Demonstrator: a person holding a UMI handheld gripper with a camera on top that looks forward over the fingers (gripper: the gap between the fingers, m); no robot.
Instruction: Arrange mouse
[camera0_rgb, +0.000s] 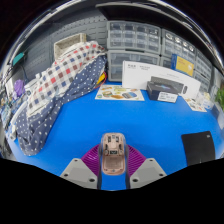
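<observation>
While fingers seemingly clamp mouse, underside hidden

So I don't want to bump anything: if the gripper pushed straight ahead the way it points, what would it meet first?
The gripper already holds the mouse in its jaws. Ahead lies bare blue table, then probably the printed sheet; depth is unclear.

We see a smooth matt blue bench, a woven checked cloth left of the mouse, whose plastic shell looks glossy.
</observation>
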